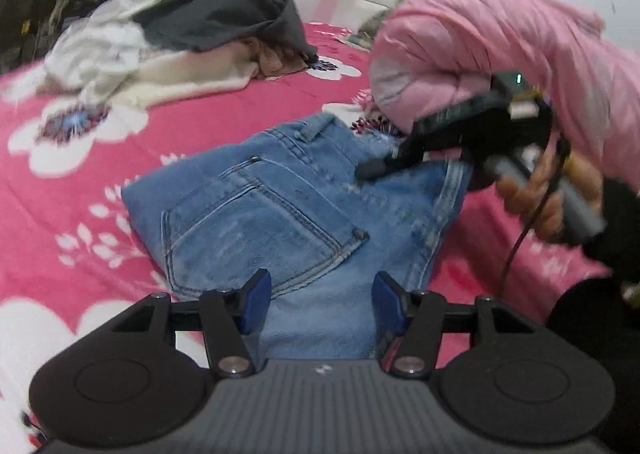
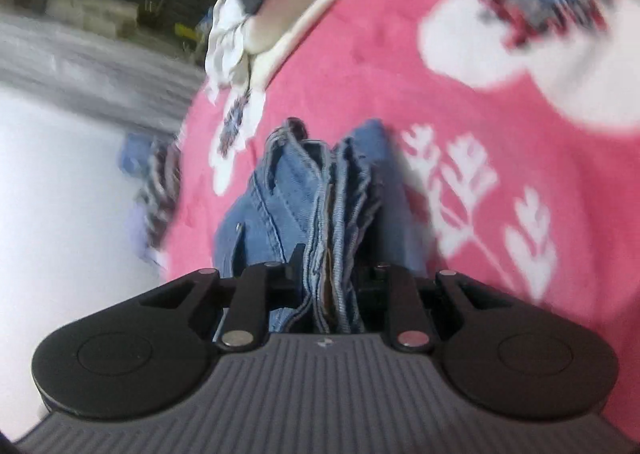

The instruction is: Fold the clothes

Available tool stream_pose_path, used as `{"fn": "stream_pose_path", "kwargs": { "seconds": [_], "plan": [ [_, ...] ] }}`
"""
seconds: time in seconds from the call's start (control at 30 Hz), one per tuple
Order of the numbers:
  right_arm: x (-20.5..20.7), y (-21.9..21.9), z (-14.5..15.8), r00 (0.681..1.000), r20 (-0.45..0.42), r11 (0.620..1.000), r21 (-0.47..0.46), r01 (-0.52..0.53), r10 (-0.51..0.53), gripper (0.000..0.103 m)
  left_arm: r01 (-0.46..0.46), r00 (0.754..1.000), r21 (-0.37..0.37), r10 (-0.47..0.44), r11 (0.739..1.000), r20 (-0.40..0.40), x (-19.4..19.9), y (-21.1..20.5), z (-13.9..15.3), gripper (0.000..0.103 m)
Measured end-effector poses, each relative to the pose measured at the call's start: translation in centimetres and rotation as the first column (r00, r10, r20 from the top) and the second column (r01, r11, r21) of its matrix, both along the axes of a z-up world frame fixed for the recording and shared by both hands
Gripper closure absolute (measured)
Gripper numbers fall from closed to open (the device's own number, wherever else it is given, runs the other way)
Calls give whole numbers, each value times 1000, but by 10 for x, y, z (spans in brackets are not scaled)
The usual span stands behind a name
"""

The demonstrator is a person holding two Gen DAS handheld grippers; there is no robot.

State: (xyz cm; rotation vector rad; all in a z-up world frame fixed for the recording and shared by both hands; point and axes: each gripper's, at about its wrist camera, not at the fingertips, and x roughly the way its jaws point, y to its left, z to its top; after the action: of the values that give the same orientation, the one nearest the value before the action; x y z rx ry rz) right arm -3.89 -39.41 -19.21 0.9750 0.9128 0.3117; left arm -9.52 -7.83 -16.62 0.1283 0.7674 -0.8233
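Denim lies nearest: the folded jeans point(image 1: 280, 209) rest on the pink floral bedspread point(image 1: 80, 181), directly ahead of the left gripper point(image 1: 320, 302), whose jaws stand apart over their near edge. Farther right, the right gripper point(image 2: 326, 278) is clamped on the stacked far edge. A clothes pile point(image 1: 160, 41) waits beyond, far left.

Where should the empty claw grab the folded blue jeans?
I'd take the near edge of the folded blue denim jeans, coming in low from the camera's side. The left claw stands open right over that edge, and the stacked layers there make a thick lip. The right claw already pinches the far side.
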Motion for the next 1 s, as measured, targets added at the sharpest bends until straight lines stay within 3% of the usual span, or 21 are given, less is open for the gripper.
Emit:
{"fn": "stream_pose_path", "kwargs": {
  "seconds": [0.1, 0.27, 0.33, 0.43, 0.53, 0.63, 0.7, 0.73, 0.8, 0.93, 1.0],
  "plan": [
    [-1, 5, 13, 996, 84, 999, -44, -31, 35, 84, 10, 1000, 13, -10, 1000, 6, -2, -1, -2, 43],
    [-4, -9, 3, 1000, 21, 996, -89, -2, 4, 74, 2, 1000, 9, -2, 1000, 0, -4, -5, -6, 41],
    [-12, -13, 22, 998, 47, 989, -141, 49, -43, 71, -3, 1000, -3, 3, 1000, -3, -4, -2, -3, 42],
    [-29, -10, 59, 985, 151, 957, -263, 123, -85, 71, -18, 1000, -34, 18, 999, -6, -5, 5, 5, 45],
    [-27, 26, 92, 975, 223, 879, -467, 97, 11, 72, -36, 999, -70, 36, 997, -3, -5, 11, 12, 45],
    [-32, 63, 96, 954, 236, 779, -627, 3, 186, 75, -29, 999, -21, 28, 999, -30, -6, 4, 2, 46],
    [-36, 72, 77, 954, 170, 742, -667, -72, 246, 79, -32, 999, 9, 32, 999, -21, -11, 0, -7, 45],
    [-37, 74, 61, 963, 104, 708, -699, -106, 247, 84, -32, 999, 6, 32, 999, -18, -14, 0, -11, 45],
    [-44, 77, 31, 966, 49, 632, -765, -127, 254, 84, -31, 999, -15, 30, 999, -37, -15, 1, -13, 44],
    [-35, 90, 53, 965, 6, 562, -814, -148, 263, 85, -64, 995, -57, 60, 996, -76, -14, 8, -5, 44],
    [-35, 100, 79, 954, 58, 554, -824, -120, 293, 84, -82, 991, -109, 69, 991, -111, -15, 16, 0, 44]
  ]
}}
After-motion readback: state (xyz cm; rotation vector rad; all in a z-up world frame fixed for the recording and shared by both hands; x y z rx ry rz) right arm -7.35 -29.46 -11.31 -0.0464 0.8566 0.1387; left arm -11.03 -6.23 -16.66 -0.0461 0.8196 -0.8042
